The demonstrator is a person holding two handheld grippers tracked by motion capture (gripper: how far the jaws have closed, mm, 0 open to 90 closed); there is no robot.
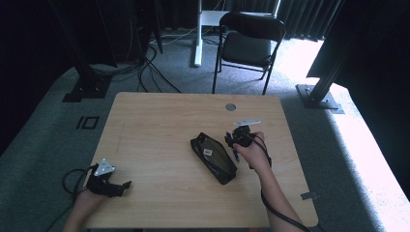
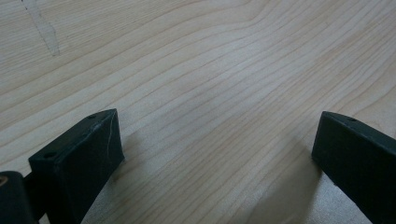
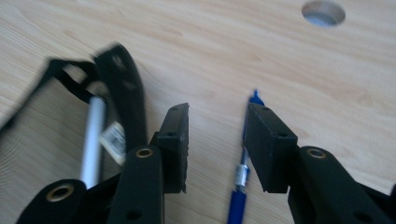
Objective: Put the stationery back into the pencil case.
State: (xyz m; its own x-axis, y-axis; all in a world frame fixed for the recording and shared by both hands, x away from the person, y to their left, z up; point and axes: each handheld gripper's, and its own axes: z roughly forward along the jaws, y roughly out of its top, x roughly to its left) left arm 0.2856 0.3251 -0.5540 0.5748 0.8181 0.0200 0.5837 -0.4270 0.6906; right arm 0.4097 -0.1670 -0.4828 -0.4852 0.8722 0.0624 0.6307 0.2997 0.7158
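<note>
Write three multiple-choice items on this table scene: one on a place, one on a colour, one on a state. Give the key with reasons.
1. Where does the black pouch lie?
A. mid-table, beside the right gripper
B. on the chair
C. under the left gripper

2. What colour is the pen by the right gripper's jaws?
A. red
B. blue
C. green

3. How do the left gripper's jaws stand?
A. shut on the pouch
B. shut on nothing
C. open over bare wood

Key: A, the high view shows it there; B, the barrel is blue in the right gripper view; C, wood shows between the wide-set jaws.
</note>
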